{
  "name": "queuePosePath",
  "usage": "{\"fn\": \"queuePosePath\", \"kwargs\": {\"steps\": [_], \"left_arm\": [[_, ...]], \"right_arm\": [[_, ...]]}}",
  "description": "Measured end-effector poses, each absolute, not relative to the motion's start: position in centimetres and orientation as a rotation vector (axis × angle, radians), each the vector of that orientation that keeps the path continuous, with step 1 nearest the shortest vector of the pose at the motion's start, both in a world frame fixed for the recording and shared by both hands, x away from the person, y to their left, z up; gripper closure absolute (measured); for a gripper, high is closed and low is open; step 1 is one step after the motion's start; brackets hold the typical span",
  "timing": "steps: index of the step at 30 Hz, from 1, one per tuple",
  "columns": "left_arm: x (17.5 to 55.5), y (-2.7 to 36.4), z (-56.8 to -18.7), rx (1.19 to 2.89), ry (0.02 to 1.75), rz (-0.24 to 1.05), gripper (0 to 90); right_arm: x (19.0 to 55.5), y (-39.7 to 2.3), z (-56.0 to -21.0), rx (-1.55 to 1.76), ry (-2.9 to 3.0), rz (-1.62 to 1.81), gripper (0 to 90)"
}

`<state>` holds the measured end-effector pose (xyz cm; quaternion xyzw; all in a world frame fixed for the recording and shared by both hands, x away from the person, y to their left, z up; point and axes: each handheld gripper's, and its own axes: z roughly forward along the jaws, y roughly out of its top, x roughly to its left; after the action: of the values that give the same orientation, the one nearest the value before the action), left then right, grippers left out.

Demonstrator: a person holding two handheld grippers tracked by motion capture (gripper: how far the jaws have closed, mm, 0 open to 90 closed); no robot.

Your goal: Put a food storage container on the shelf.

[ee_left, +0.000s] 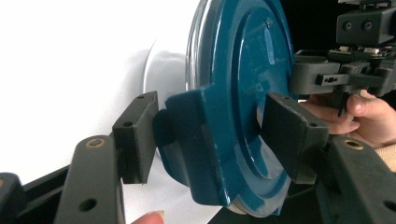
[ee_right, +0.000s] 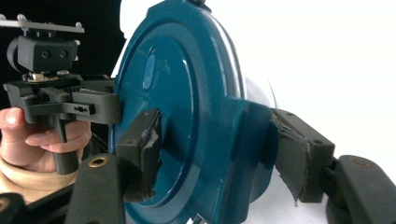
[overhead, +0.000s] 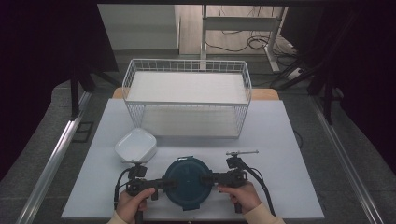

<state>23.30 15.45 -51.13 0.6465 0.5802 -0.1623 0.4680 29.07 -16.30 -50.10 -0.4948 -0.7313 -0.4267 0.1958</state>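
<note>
A round dark-teal lidded container (overhead: 188, 183) sits near the table's front edge, between my two grippers. My left gripper (overhead: 169, 183) reaches in from the left, and its jaws straddle the lid's left side clip (ee_left: 196, 140); one pad lies against the clip's outer face and the other on the lid's top. From the right, my right gripper (overhead: 207, 178) is set the same way on the opposite clip (ee_right: 247, 140), its pads touching clip and lid top. Each gripper view shows the other gripper beyond the lid: the right gripper (ee_left: 327, 79) and the left gripper (ee_right: 88, 107).
A white square dish (overhead: 135, 145) lies just left of and behind the container. A white wire basket (overhead: 187, 100) with two levels stands at the back middle of the grey table (overhead: 280, 140). A person's hands (overhead: 135, 203) hold both grippers at the front edge.
</note>
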Motion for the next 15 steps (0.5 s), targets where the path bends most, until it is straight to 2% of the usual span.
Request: {"fn": "queuePosePath", "kwargs": {"steps": [15], "left_arm": [[23.10,15.83,-50.17,1.588,1.401,-0.358,41.7]], "right_arm": [[28.71,-16.37,-49.25,-1.386,-2.049,-1.256,41.9]]}}
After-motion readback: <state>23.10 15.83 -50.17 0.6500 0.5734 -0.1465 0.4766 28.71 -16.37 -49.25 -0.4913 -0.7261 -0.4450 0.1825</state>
